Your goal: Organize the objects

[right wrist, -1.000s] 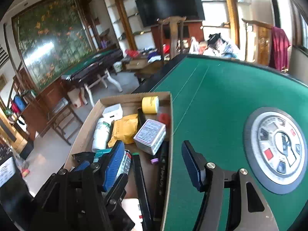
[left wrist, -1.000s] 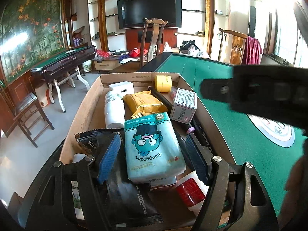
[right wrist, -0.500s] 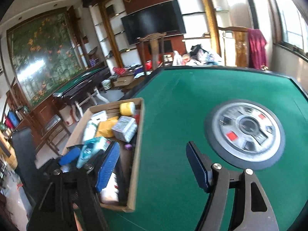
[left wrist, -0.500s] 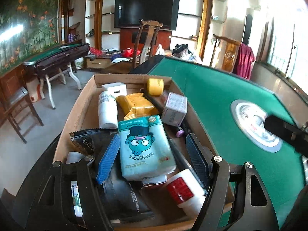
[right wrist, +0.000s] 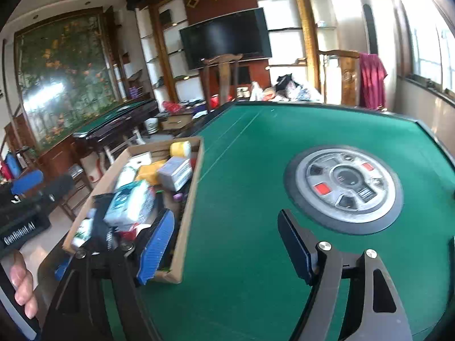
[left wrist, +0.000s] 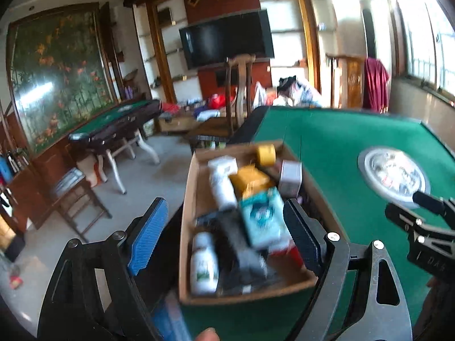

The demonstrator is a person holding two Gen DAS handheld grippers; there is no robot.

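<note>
A shallow cardboard box (left wrist: 187, 199) sits on the left edge of the green table (right wrist: 250, 170), full of items: a teal tissue pack (left wrist: 263, 217), a white bottle (left wrist: 223, 190), a yellow packet (left wrist: 250, 177), a yellow tape roll (left wrist: 266, 151) and a grey box (left wrist: 290, 174). The box also shows in the right wrist view (right wrist: 193, 187). My left gripper (left wrist: 224, 233) is open and empty, held back above the box's near end. My right gripper (right wrist: 227, 244) is open and empty above the green felt, right of the box.
A round grey control panel (right wrist: 344, 184) is set in the table's middle. A wooden chair (right wrist: 224, 76) stands at the far side. A second green table (left wrist: 113, 119) and a chair (left wrist: 74, 199) stand on the floor to the left.
Both grippers have pulled back and up from the box, which now looks smaller. The right gripper swung right, over the green felt. Both stayed open.
</note>
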